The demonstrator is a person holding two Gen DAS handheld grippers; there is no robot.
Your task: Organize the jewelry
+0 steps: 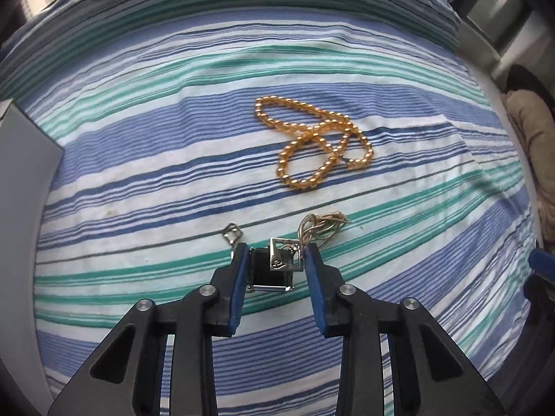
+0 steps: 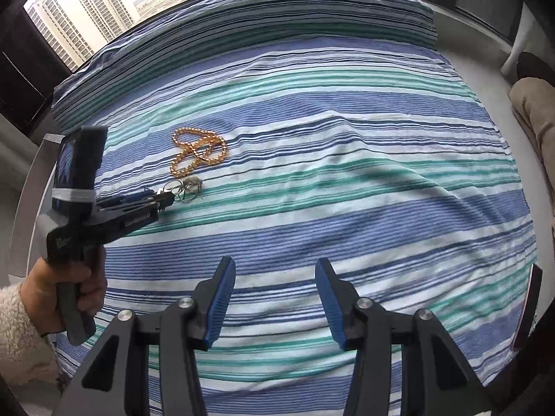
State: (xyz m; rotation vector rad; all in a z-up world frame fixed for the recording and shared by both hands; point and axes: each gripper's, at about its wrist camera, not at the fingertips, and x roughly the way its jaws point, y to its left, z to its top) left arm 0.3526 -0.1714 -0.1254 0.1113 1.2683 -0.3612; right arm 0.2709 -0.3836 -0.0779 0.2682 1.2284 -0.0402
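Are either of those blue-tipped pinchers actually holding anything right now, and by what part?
The left hand-held gripper brackets a dark square pendant by its sides; whether it's clamped cannot be told. The right hand-held gripper is open and holds nothing.

black frames, silver screws | blue ribbed jaws | fleece cream sleeve (image 2: 20, 329)

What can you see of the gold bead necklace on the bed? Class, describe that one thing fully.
The gold bead necklace is one strand of small, round, glossy amber-gold beads, which look like glass or plastic. It lies loose and flat on the striped bedsheet, coiled into overlapping loops that cross near the middle. A small dark clasp shows on its right side. Nothing grips it; the chain lies nearby, apart.
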